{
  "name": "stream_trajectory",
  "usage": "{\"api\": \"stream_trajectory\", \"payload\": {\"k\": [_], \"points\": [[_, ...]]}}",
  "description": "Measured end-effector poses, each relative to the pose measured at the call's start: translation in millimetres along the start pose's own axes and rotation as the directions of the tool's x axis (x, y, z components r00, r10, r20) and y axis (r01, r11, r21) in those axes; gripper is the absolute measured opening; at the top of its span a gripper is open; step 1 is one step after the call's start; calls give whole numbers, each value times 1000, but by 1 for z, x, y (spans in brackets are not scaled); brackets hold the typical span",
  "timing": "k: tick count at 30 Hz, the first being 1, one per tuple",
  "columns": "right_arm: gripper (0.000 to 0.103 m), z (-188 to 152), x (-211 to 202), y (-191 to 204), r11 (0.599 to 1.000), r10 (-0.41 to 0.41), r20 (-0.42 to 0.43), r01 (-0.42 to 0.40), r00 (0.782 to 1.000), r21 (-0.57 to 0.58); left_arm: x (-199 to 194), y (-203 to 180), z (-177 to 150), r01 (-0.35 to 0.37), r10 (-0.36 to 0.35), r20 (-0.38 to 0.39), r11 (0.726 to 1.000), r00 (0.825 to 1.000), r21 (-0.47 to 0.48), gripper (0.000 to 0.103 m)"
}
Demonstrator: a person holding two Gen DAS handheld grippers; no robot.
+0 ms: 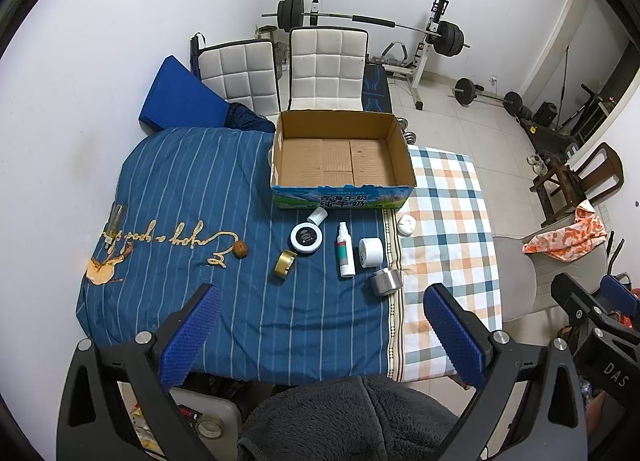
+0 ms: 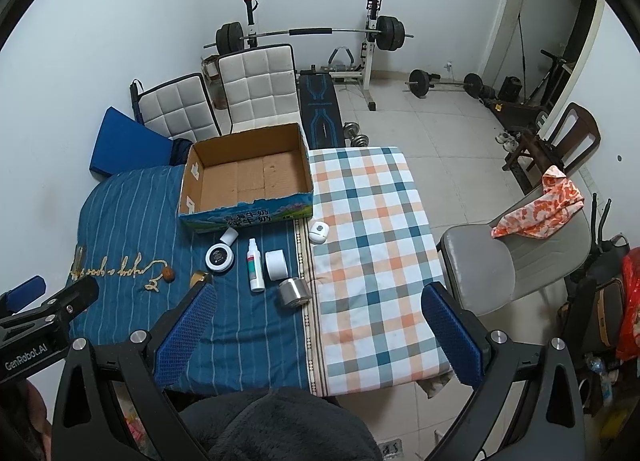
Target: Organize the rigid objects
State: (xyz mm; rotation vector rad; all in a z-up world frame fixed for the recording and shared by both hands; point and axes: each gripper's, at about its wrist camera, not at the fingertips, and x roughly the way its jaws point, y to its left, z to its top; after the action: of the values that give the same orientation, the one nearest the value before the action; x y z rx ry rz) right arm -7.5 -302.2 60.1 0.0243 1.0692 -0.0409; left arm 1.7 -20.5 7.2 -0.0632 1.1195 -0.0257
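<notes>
An empty open cardboard box [image 1: 342, 159] [image 2: 248, 177] stands at the far side of the cloth-covered table. In front of it lie a small white jar [image 1: 317, 216], a round black-and-white tin [image 1: 307, 237] [image 2: 219, 257], a white spray bottle [image 1: 345, 249] [image 2: 254, 265], a white tape roll [image 1: 371, 252] [image 2: 276, 265], a silver tape roll [image 1: 385, 281] [image 2: 294, 292], a gold tape roll [image 1: 285, 262], a white oval device [image 1: 407, 224] [image 2: 319, 232], a brown nut [image 1: 241, 249] [image 2: 169, 273] and a glass vial [image 1: 114, 224]. My left gripper [image 1: 322, 325] and right gripper [image 2: 320, 321] are open, empty, above the table's near edge.
A blue striped cloth [image 1: 192, 197] and a checked cloth [image 2: 368, 245] cover the table. Two white padded chairs [image 1: 324, 69] stand behind the box. A grey chair [image 2: 504, 261] with an orange cloth is at the right. Weight equipment [image 2: 320, 37] stands by the far wall.
</notes>
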Motion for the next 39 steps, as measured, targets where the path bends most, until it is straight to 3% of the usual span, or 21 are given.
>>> {"api": "stream_trajectory", "payload": {"k": [13,20,26,31,35,39], "points": [[103,-2,0,-3,1000,5,1,-5,1000,2,1,0,-1,1,-1,-2,1000,1000,1,103],[103,8,36,-5,999,26,-51,-25,998,21,38,3,13,-17,17,-43,1000,999,-9,103],[103,13,139,1,999,41,-211,-38,977,18,120,16,24,-72,69,-142,997,987,-12,103],[103,1,241,9,998,69,-334,-67,940,17,204,28,23,-128,124,-255,992,959,0,103],[103,-22,329,29,997,35,-443,-64,896,-49,267,39,19,-142,131,-350,990,928,-5,103],[98,-52,405,48,994,5,-551,-67,834,-92,317,47,13,-163,149,-413,987,898,0,103]]}}
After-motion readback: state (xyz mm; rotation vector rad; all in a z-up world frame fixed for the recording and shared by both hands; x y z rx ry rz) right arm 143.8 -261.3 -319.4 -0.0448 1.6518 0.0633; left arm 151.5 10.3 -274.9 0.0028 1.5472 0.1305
